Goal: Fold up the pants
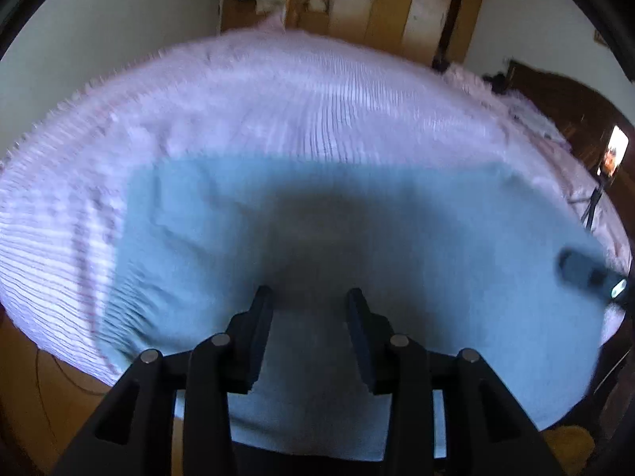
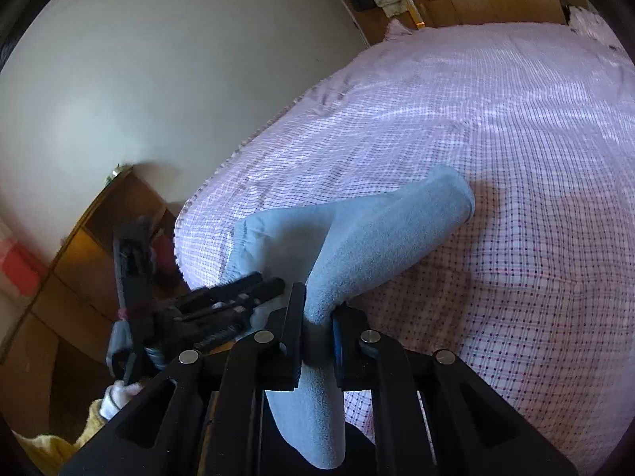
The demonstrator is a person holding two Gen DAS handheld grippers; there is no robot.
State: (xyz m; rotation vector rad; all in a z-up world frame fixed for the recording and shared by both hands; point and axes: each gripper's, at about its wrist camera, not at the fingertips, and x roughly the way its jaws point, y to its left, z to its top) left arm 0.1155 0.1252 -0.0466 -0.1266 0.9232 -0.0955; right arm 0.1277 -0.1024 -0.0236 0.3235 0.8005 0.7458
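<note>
Light blue pants (image 1: pixel 317 214) lie spread on a bed with a pink checked cover (image 1: pixel 278 91). The left wrist view is blurred. My left gripper (image 1: pixel 311 297) is open just above the pants, with nothing between its fingers. My right gripper (image 2: pixel 317 309) is shut on a bunched part of the pants (image 2: pixel 357 246) and lifts it off the bed cover (image 2: pixel 476 127); cloth hangs down below its jaws. The left gripper (image 2: pixel 246 297) also shows in the right wrist view, close on the left. A right finger (image 1: pixel 587 273) shows at the right edge of the left wrist view.
A white wall (image 2: pixel 139 79) runs along the bed's far side. Wooden wardrobes (image 1: pixel 397 0) stand behind the bed. A wooden nightstand (image 2: pixel 99 238) is by the bed's corner. A phone on a tripod (image 1: pixel 613 154) stands at the right.
</note>
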